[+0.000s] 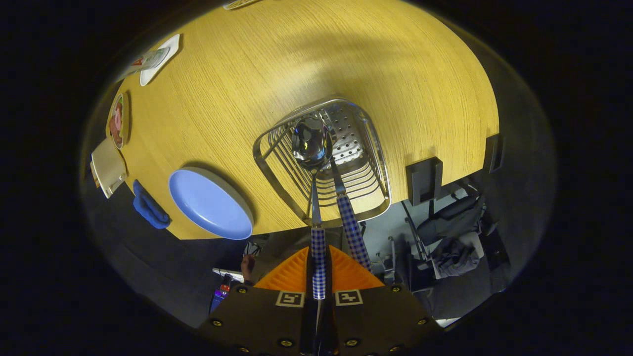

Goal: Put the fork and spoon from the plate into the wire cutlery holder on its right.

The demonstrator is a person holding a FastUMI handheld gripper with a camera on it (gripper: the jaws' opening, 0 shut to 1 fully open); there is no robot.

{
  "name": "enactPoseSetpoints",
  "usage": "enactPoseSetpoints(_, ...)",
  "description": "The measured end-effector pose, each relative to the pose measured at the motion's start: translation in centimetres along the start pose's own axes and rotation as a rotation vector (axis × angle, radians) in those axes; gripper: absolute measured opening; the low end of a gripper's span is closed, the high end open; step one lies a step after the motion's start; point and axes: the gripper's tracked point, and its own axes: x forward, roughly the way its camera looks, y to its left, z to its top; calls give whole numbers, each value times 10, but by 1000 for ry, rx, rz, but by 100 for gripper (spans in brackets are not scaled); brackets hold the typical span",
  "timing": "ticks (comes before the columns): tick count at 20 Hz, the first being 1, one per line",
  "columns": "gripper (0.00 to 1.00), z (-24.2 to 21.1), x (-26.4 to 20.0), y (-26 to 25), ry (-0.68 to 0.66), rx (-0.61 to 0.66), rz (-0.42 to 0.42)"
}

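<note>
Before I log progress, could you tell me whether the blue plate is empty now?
Empty: the blue plate shows a bare surface. The gripper is shut on the spoon above the wire cutlery holder, where another checked-handled utensil already stands.

The table (257, 64) looks like pale wood with a fine straight grain, matt; the wire cutlery holder (368, 198) is bright polished metal, its base plate perforated; the spoon (311, 141) has a mirror-glossy metal bowl and a checked-pattern handle, gripped between the gripper (319, 277) fingers; the fork (352, 230) handle shows the same check; the plate (210, 202) is smooth and satin; the cloth (148, 207) beside it looks soft, nubbly fabric.
</note>
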Motion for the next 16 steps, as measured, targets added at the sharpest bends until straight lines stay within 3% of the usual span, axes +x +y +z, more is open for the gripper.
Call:
enactPoseSetpoints(11,12,-1,-27,-6,-41,-79,-48)
enactPoseSetpoints(14,18,-6,-42,-1,-63,-92,-29)
enactPoseSetpoints(16,27,-10,-47,-2,-94,-101,-12)
